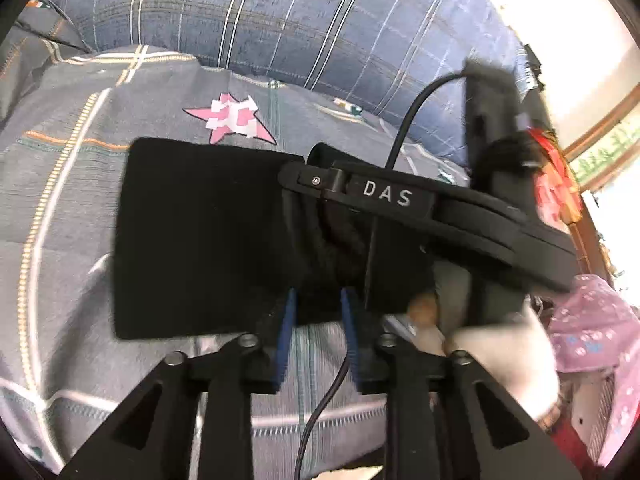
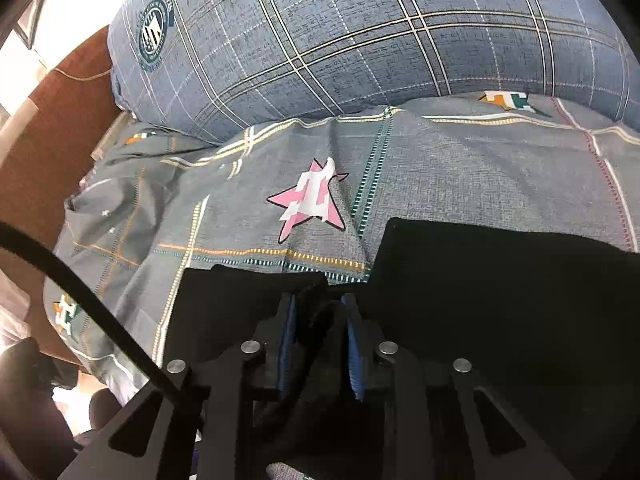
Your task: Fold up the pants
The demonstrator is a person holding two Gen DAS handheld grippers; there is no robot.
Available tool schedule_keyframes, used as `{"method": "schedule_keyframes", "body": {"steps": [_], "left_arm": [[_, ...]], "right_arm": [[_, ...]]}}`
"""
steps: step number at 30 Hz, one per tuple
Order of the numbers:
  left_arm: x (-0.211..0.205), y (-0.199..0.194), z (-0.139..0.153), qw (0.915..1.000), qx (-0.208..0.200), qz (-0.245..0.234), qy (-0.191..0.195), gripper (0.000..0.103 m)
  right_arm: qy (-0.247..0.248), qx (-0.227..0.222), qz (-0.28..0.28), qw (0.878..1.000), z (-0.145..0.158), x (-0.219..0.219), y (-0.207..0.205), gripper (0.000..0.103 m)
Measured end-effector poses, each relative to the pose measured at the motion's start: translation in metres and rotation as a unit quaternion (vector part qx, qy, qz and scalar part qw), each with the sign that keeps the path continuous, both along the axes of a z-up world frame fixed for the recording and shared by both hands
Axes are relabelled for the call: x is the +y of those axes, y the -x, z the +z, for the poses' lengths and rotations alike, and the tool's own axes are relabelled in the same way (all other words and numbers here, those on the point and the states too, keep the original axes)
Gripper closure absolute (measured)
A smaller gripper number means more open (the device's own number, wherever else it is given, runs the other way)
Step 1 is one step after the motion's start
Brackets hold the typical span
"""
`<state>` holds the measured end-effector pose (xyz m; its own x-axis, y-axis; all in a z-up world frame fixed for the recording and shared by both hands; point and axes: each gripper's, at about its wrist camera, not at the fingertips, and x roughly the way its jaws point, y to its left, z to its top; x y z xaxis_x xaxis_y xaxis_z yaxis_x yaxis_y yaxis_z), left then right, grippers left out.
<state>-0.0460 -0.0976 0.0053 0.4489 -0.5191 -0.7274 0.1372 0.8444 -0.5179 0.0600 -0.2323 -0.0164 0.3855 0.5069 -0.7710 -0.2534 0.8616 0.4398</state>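
Black pants (image 1: 200, 240): folded into a flat dark rectangle, lying on a grey plaid bedsheet (image 1: 60, 200) just below its printed pink star (image 1: 232, 120); in the right wrist view the fabric (image 2: 500, 300) spreads across the lower half of the sheet (image 2: 460, 168), the star (image 2: 312, 200) just beyond its upper edge.

Left gripper (image 1: 318, 304): blue-padded fingers (image 1: 286, 332) a little apart at the near edge of the pants, dark cloth bunched between them; whether the pads actually pinch it cannot be told.

Right gripper (image 2: 320, 320): blue pads (image 2: 287, 336) clenched on a rolled ridge of the pants' fabric that stands up between them. Seen from the left wrist view (image 1: 420, 208), it lies across the right part of the pants, body marked "DAS", cable (image 1: 412, 120) rising from it.

Blue plaid pillow (image 2: 360, 40): rests along the far edge of the bedsheet, round crest emblem (image 2: 154, 36) at its left end.

Brown headboard (image 2: 44, 140): beside the sheet's left edge, right wrist view.

Pink patterned cloth (image 1: 588, 320): off the sheet's right side, left wrist view.
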Motion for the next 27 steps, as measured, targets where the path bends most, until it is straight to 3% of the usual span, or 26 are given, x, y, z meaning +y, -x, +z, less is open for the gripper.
{"method": "schedule_keyframes", "body": {"steps": [2, 5, 7, 8, 13, 16, 21, 23, 27], "left_arm": [[0.015, 0.012, 0.01, 0.9999, -0.008, 0.0, 0.015, 0.063], [0.041, 0.025, 0.022, 0.9994, -0.021, 0.017, 0.021, 0.059], [0.059, 0.027, 0.026, 0.9988, -0.027, 0.039, 0.015, 0.058], [0.066, 0.025, 0.025, 0.9984, -0.026, 0.049, 0.015, 0.058], [0.081, 0.004, 0.012, 0.9964, -0.008, 0.077, 0.034, 0.058], [0.073, -0.009, 0.007, 0.9969, -0.007, 0.075, 0.02, 0.058], [0.051, -0.018, -0.012, 0.9985, 0.001, 0.051, -0.021, 0.058], [0.048, -0.017, -0.017, 0.9982, 0.002, 0.052, -0.03, 0.058], [0.046, -0.02, -0.024, 0.9981, -0.001, 0.05, -0.035, 0.057]], "right_arm": [[-0.014, 0.006, -0.001, 1.0, 0.001, -0.004, 0.001, 0.068], [-0.041, 0.004, -0.001, 0.999, 0.011, -0.011, 0.006, 0.052], [-0.031, -0.009, -0.014, 0.999, 0.022, -0.016, 0.011, 0.035], [-0.022, -0.019, -0.022, 0.999, 0.027, -0.019, 0.013, 0.031], [-0.043, -0.044, -0.057, 0.996, 0.052, -0.037, 0.023, 0.032], [-0.135, -0.025, -0.035, 0.99, 0.057, -0.036, 0.024, 0.034], [-0.278, 0.049, 0.002, 0.959, 0.035, -0.007, 0.015, 0.034], [-0.284, 0.073, 0.003, 0.956, 0.02, 0.005, 0.008, 0.034], [-0.246, 0.102, -0.024, 0.964, -0.016, 0.008, -0.001, 0.036]]}}
